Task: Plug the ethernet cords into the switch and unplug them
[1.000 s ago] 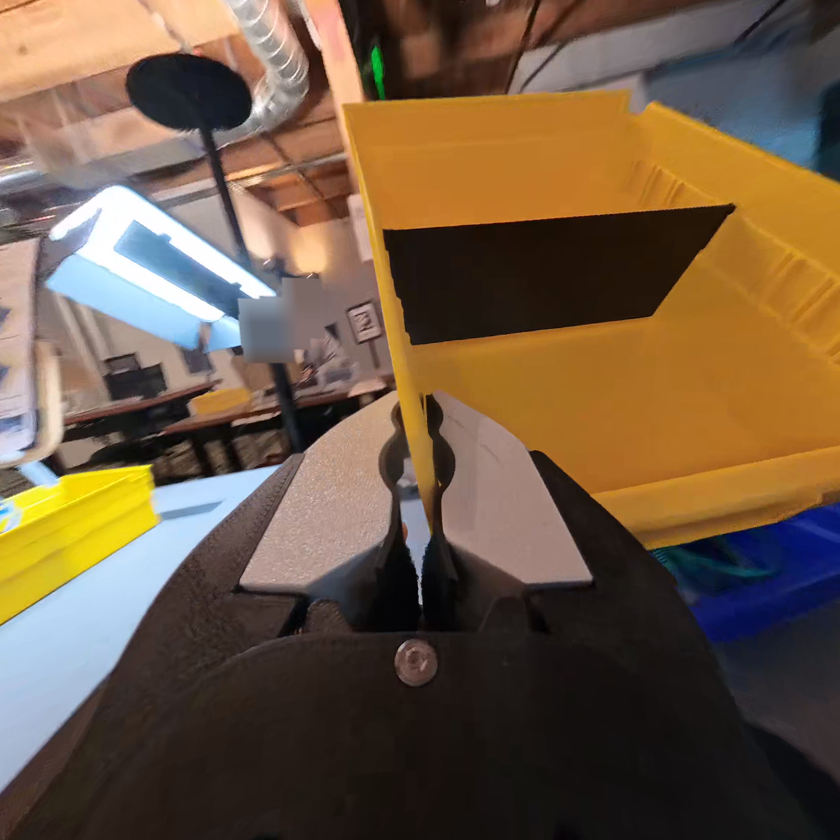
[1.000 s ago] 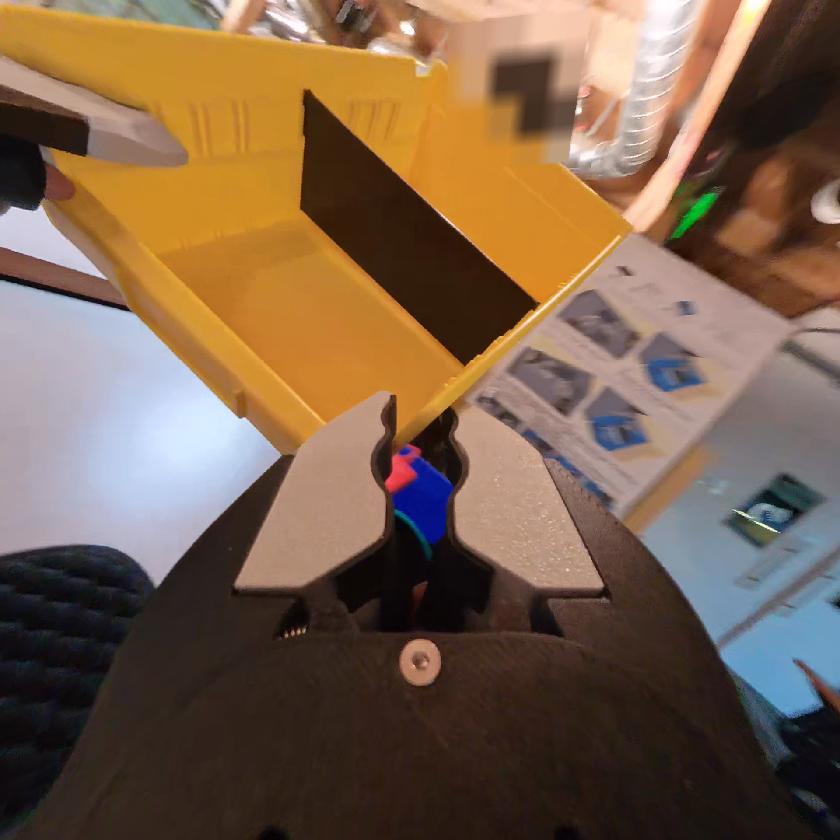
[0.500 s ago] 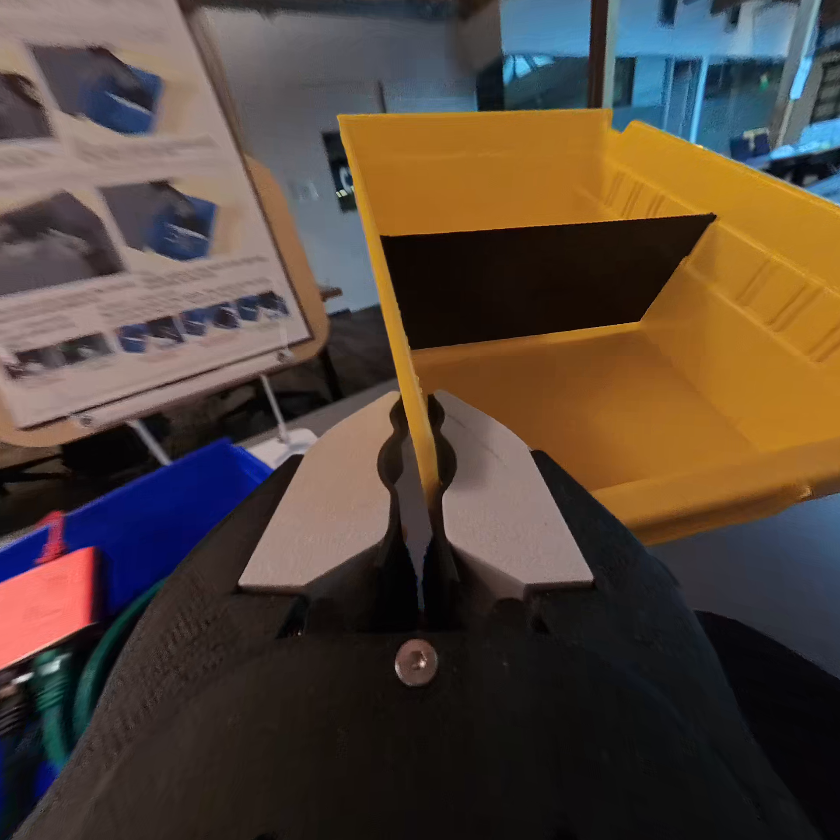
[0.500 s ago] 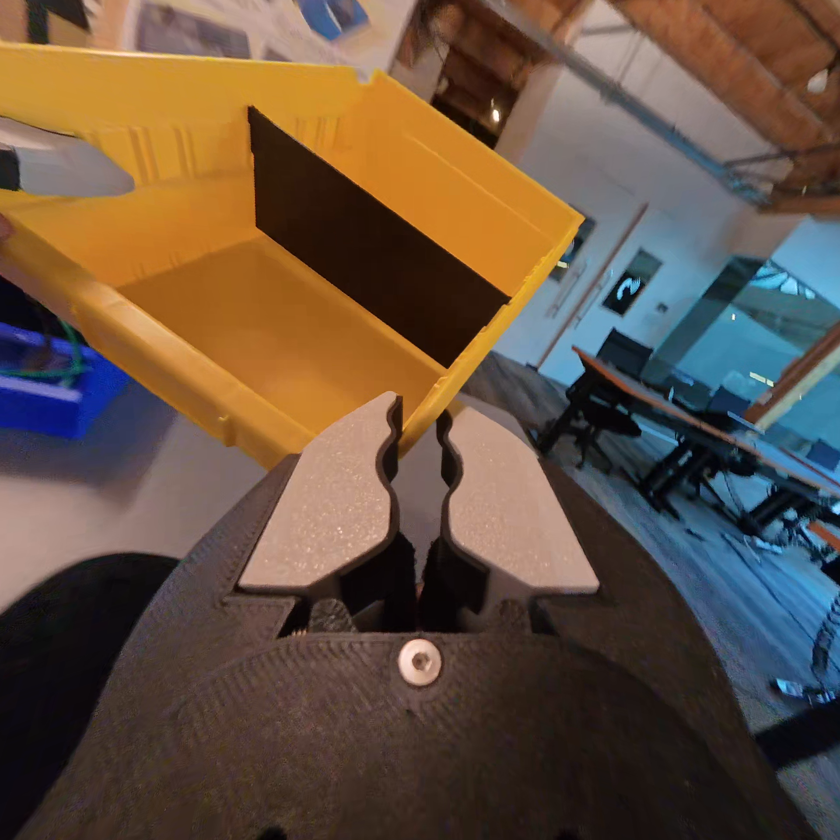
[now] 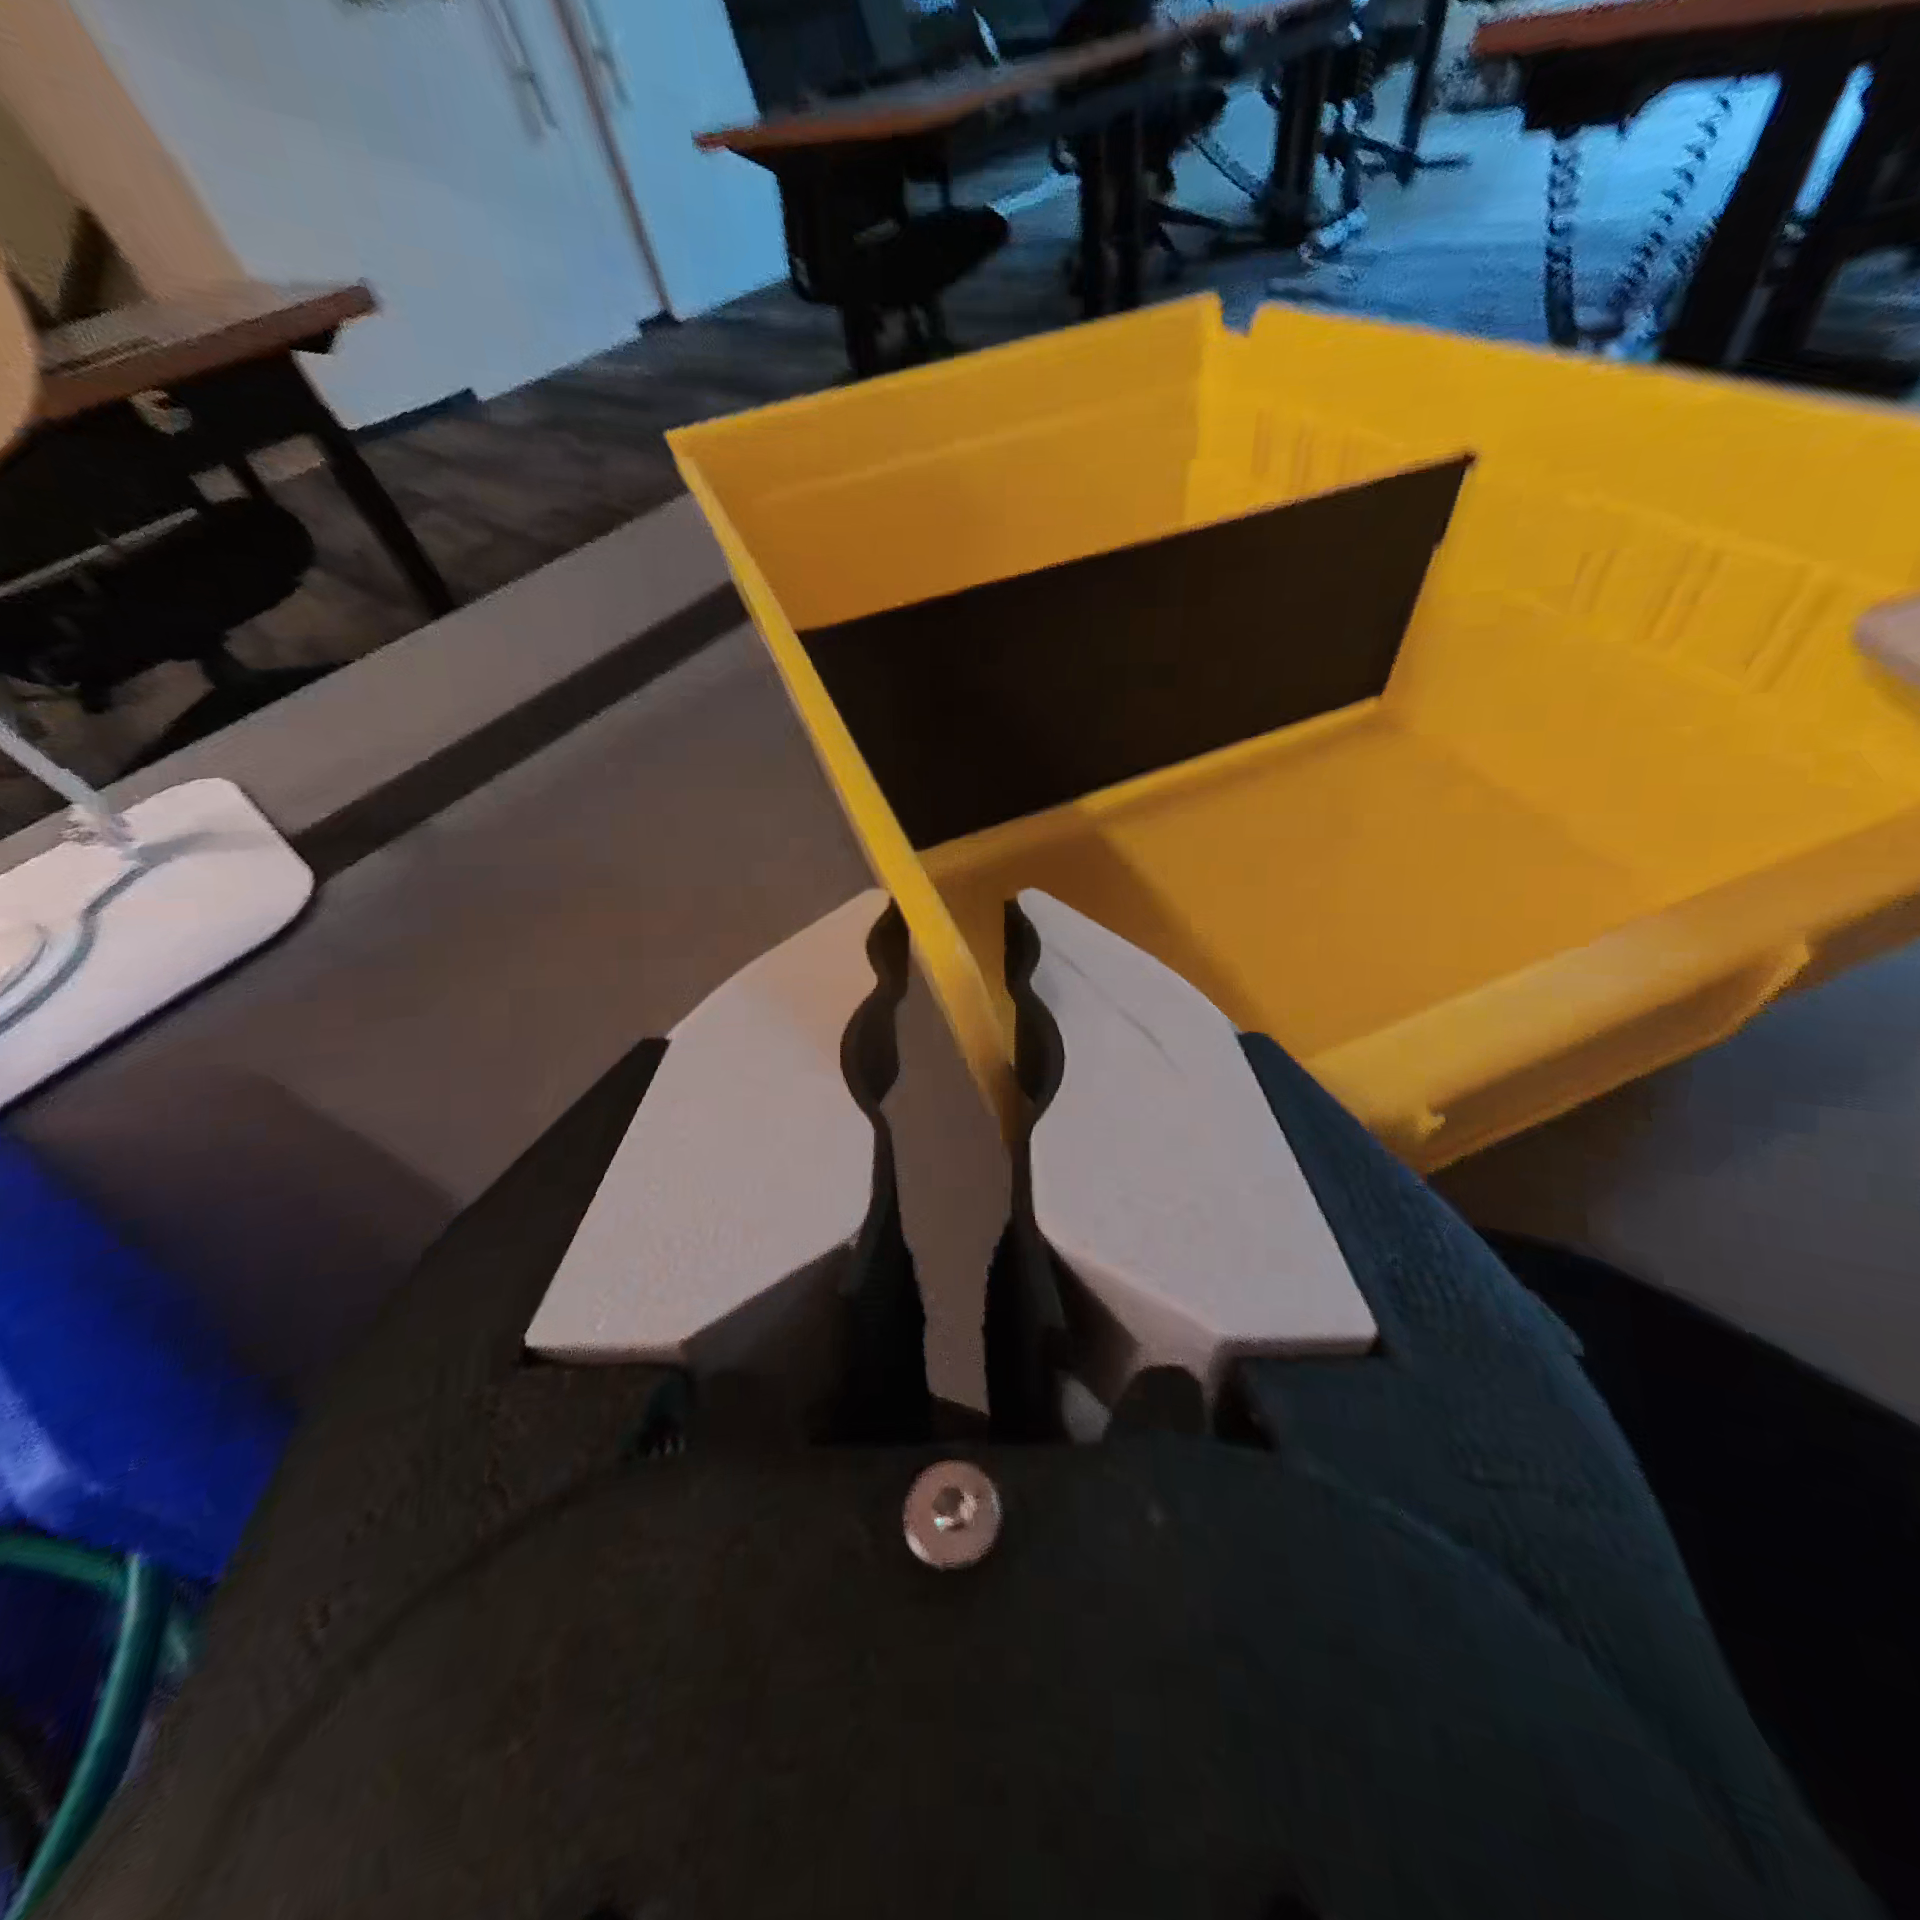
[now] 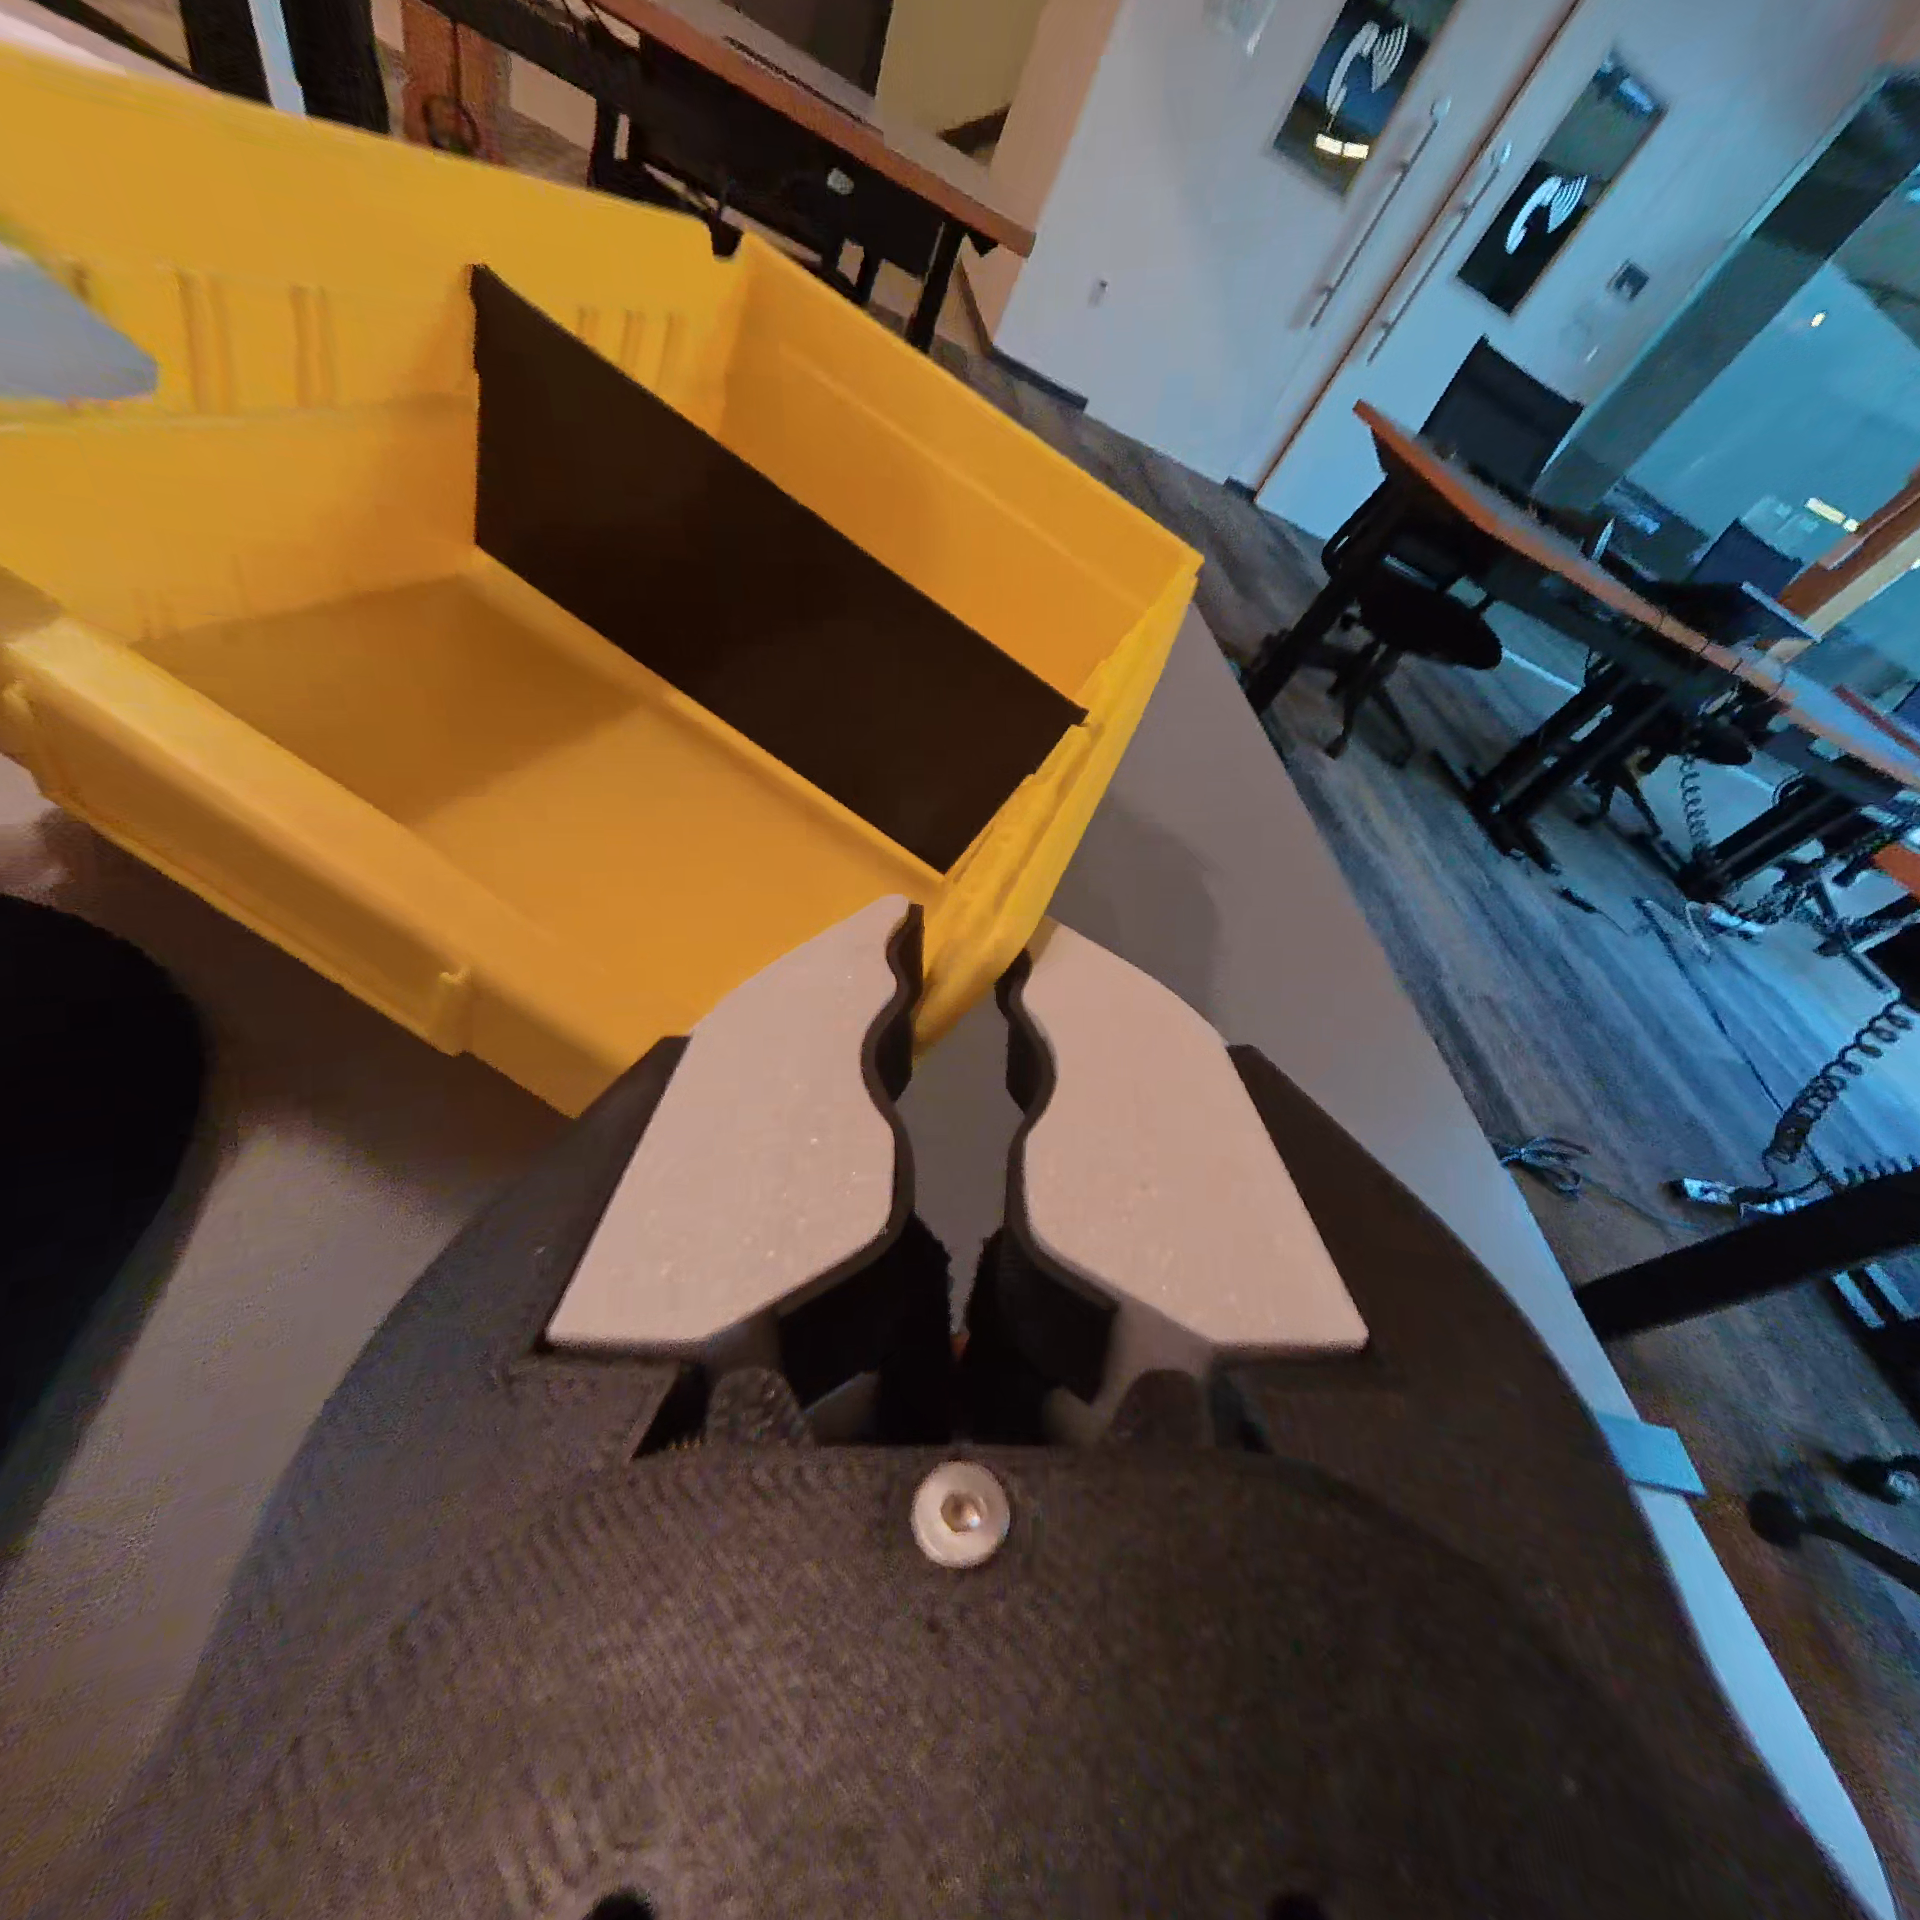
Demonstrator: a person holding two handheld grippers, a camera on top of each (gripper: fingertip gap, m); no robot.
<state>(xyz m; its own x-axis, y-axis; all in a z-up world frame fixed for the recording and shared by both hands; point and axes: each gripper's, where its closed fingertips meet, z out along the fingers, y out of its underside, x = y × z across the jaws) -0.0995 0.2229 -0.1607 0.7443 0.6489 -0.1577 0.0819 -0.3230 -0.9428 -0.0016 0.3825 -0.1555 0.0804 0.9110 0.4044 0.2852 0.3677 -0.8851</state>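
An empty yellow bin [image 5: 1455,883] with a black divider [image 5: 1122,665] sits low over the grey table [image 5: 520,935]. My left gripper [image 5: 951,914] is shut on the bin's left wall. My right gripper [image 6: 961,935] is shut on the right wall of the yellow bin [image 6: 582,790], near the black divider [image 6: 748,582]. Each view shows the other gripper's finger at the far wall: the right finger [image 5: 1891,644] and the left finger [image 6: 62,332]. A green cord [image 5: 104,1714] lies in a blue bin [image 5: 94,1351] at lower left. No switch is in view.
A white flat stand base [image 5: 125,914] lies on the table left of the bin. The table's right edge [image 6: 1455,1143] runs close beside my right gripper, with floor, desks and chairs beyond. A dark rounded shape [image 6: 83,1091] is at the near left. Left tips to right tips: about 20 cm.
Both grippers have swung round and down with the yellow bin, from high in the air to level and low over the grey table. Both keep their hold on its walls.
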